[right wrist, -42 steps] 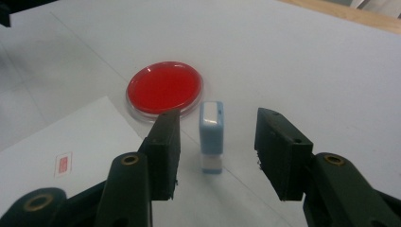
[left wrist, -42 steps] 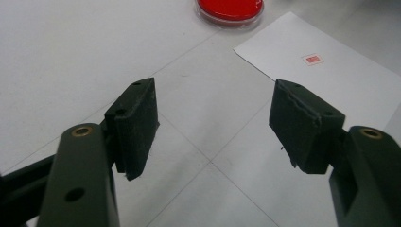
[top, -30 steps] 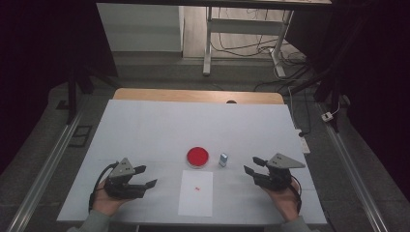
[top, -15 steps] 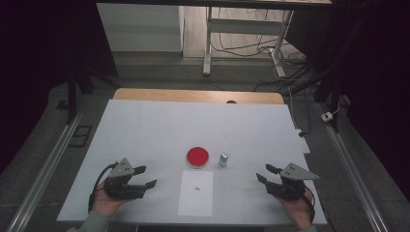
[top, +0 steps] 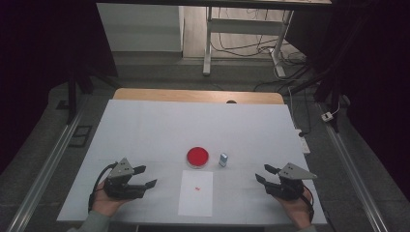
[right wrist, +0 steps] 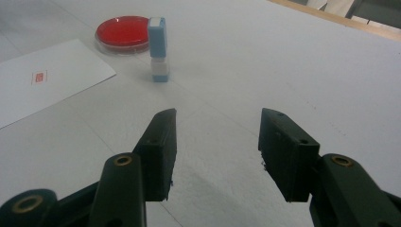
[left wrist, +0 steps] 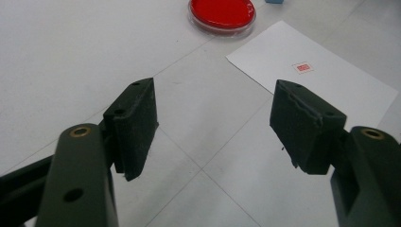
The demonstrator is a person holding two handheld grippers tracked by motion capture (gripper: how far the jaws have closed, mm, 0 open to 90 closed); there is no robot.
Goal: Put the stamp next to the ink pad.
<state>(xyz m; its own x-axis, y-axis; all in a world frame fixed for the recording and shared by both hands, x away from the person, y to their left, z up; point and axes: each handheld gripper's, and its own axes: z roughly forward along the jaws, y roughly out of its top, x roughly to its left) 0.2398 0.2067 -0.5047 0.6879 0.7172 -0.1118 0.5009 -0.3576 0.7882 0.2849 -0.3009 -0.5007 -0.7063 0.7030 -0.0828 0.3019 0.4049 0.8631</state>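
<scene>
A round red ink pad (top: 197, 156) sits near the middle of the white table (top: 193, 125). Just right of it stands a small blue-and-white stamp (top: 223, 159), upright. A white sheet of paper (top: 196, 193) lies in front of them, with a small red stamp mark (top: 197, 188) on it. My left gripper (top: 144, 177) rests at the table's front left, open, nothing between its jaws. My right gripper (top: 263, 173) rests at the front right, open and empty. The right gripper view shows the stamp (right wrist: 157, 49) ahead, the ink pad (right wrist: 122, 32) behind it. The left gripper view shows the paper (left wrist: 312, 75) and ink pad (left wrist: 222, 13).
A wooden strip (top: 198, 95) borders the table's far edge. Beyond it are a metal stand leg (top: 209, 43) and cables on the floor. Rails (top: 43, 164) run along both sides of the table.
My right gripper has moved right and toward the front edge of the table, settling lower. The left gripper has stayed where it was.
</scene>
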